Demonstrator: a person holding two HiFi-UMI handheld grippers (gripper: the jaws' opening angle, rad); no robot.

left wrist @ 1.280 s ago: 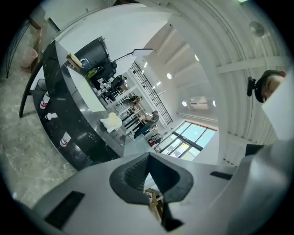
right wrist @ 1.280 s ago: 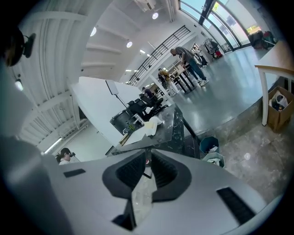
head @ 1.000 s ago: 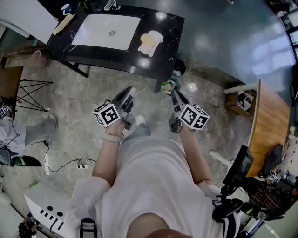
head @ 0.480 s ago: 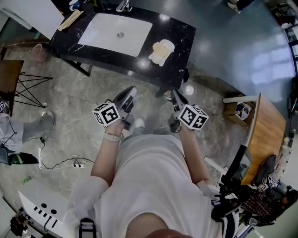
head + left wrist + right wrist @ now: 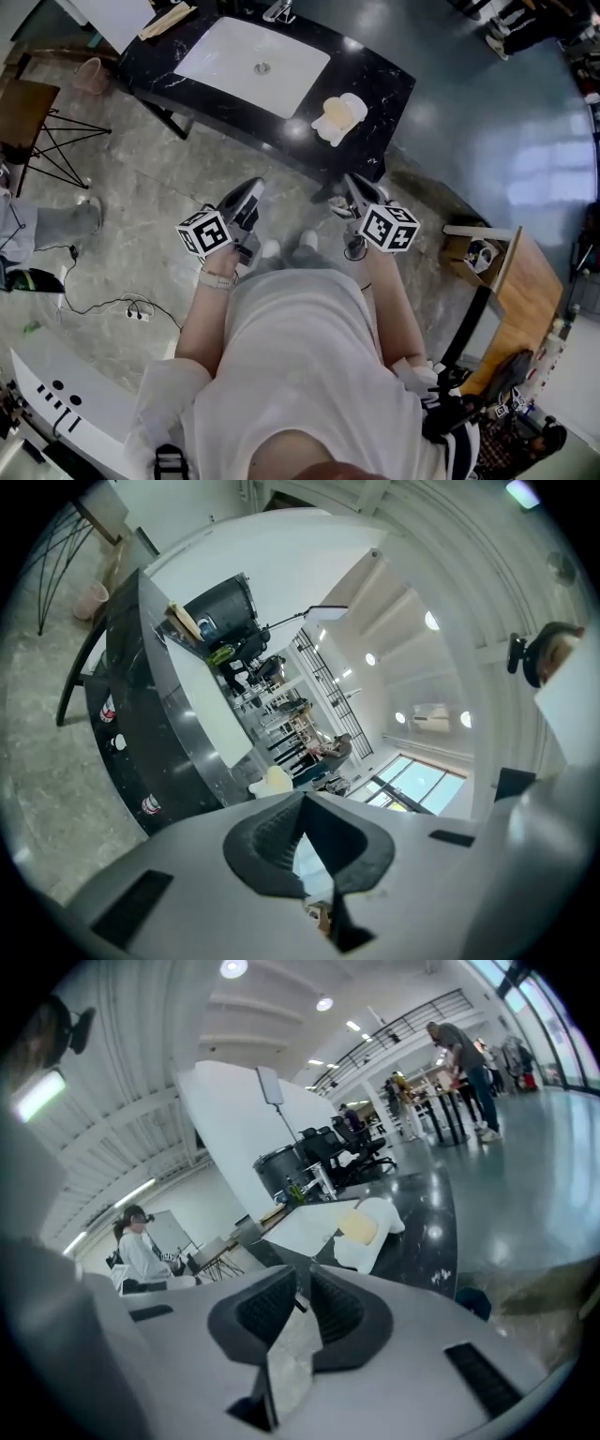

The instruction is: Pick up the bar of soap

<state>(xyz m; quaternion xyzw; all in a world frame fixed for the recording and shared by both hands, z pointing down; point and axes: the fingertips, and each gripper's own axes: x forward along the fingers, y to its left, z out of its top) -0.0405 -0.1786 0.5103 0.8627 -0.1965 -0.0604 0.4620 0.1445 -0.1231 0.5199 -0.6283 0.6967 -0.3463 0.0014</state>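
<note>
Approach step: pale yellow rectangular soap bar [image 5: 328, 118] on black marble worktop [image 5: 380, 84], not reached. Jaws together on left gripper [image 5: 249, 190], right gripper [image 5: 353, 183] (both empty). Next: open one, straddle bar.

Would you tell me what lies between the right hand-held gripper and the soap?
In the head view, only bare black countertop and the white holder's rim lie between the right hand-held gripper and the bar of soap.

Yellow soap bar [image 5: 329, 114] — on white holder [image 5: 355, 102]
</note>
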